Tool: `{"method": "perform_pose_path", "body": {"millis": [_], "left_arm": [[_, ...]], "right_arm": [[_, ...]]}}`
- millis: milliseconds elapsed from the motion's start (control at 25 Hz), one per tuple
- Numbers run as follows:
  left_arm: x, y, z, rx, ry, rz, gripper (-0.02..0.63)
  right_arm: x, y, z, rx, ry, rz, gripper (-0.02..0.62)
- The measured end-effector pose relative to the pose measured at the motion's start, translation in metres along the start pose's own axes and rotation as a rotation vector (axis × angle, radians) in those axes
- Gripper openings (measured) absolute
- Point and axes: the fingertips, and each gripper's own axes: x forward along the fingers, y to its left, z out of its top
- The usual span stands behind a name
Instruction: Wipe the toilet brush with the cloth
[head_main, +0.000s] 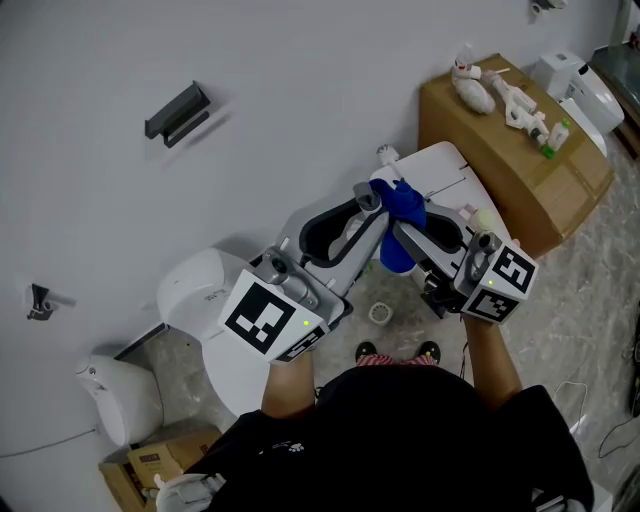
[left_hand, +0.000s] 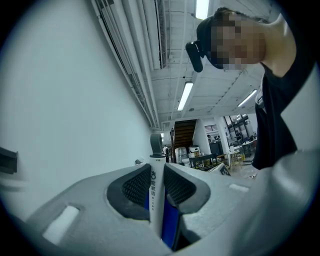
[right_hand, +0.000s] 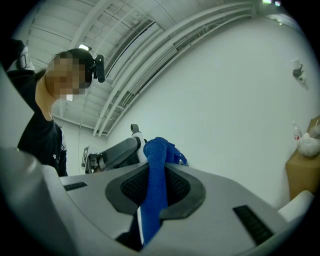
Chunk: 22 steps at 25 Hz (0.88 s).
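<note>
Between the two grippers, held up off the floor, the toilet brush (left_hand: 155, 195) and the cloth (head_main: 404, 203) meet. The left gripper (left_hand: 156, 172) pinches the brush's white handle, which runs up between the jaws to a grey hanging loop. We see something blue beside the handle low in the jaws, but cannot tell whether it is cloth or brush. The right gripper (right_hand: 152, 175) is clamped on the blue cloth. Its free end bunches past the jaw tips, against the handle.

Containers:
- A brown carton (head_main: 520, 170) stands by the wall at the right with its flaps closed, so its contents are unseen. On its top lie a white toy-like figure (head_main: 472, 88), a white plastic piece (head_main: 520, 108) and a small bottle (head_main: 553, 136) with green on it.
- A smaller carton (head_main: 150, 468) sits at the lower left beside the person. We cannot make out what is in it.
- A white toilet (head_main: 195, 290) stands below the left gripper, its bowl hidden from us.

Surface and room:
- The floor (head_main: 590, 270) is pale, stone-patterned tile, with a round drain (head_main: 378, 313) just ahead of the person's shoes.
- The wall (head_main: 300, 80) is plain white. It carries a dark bracket (head_main: 178, 112) and, low at the left, a small fitting (head_main: 38, 300).
- Both gripper views show a high ceiling with strip lights and ducting.
</note>
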Motion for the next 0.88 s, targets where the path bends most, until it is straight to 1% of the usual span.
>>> {"method": "perform_pose_path", "body": {"millis": [280,640,880], "left_arm": [[0.005,-0.001,-0.001,-0.007,0.013,-0.013,0.087],[0.002,-0.002,0.006,-0.01,-0.007,-0.013,0.087],[0.001,-0.006,0.007,-0.009,-0.003,-0.022,0.087]], "right_arm": [[-0.003,-0.005,-0.005,-0.015,0.021,-0.023,0.061],[-0.004,-0.005,-0.014,-0.035,0.056,-0.031,0.061],[-0.006,-0.003,-0.017,-0.037,0.063,-0.036,0.061]]}}
